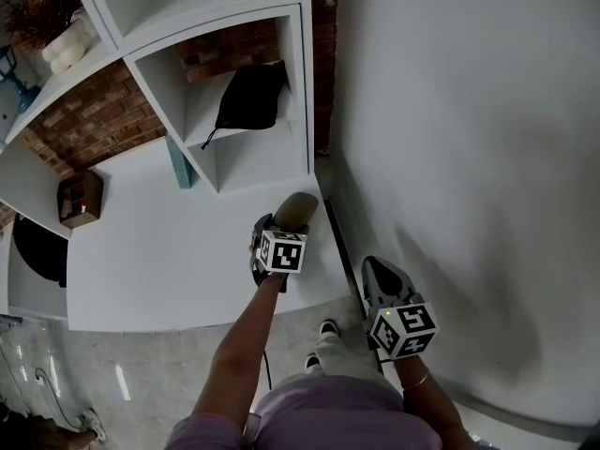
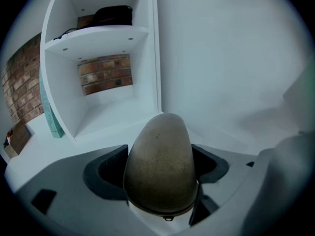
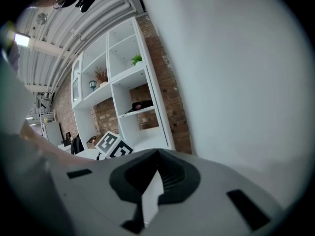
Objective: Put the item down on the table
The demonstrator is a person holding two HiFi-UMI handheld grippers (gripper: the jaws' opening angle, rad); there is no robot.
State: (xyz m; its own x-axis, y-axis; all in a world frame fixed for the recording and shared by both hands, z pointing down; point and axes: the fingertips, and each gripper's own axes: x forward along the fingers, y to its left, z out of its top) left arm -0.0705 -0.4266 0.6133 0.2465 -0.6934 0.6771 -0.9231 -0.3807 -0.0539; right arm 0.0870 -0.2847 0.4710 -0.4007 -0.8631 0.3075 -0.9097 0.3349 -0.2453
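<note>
Nearest the camera, the right gripper (image 1: 380, 272) was recorded at 5 o'clock from the left one, off the table's edge and over the floor, close to the white wall (image 1: 469, 111). Its jaws were found clenched together with nothing between them. Black-and-white square markers were noted on its cube. No lettering could be made out on them.

The left gripper (image 1: 281, 228) was held over the right-hand far corner of the white table (image 1: 169, 251). It was seen grasping the item (image 2: 160, 166), a dull brown, egg-shaped object. The broad end was clamped between the jaws and the narrow end was pointed away, toward 12 o'clock. Contact between the item and the tabletop could not be determined from any view.

On the table, at 9 o'clock from the left gripper and well apart from it, a small brown box (image 1: 80, 198) was observed. A slim teal object (image 1: 180, 162) was stood upright against the outer side of the shelf unit (image 1: 300, 82), at 11 o'clock from the item.

Further off, a black bag (image 1: 251, 97) was found lying in the compartment above the unit's lowest one, at 12 o'clock. Red brick (image 1: 94, 120) was visible behind the shelving. At the far left, toward 10 o'clock, a white vase (image 1: 67, 43) was noted on a higher shelf.
</note>
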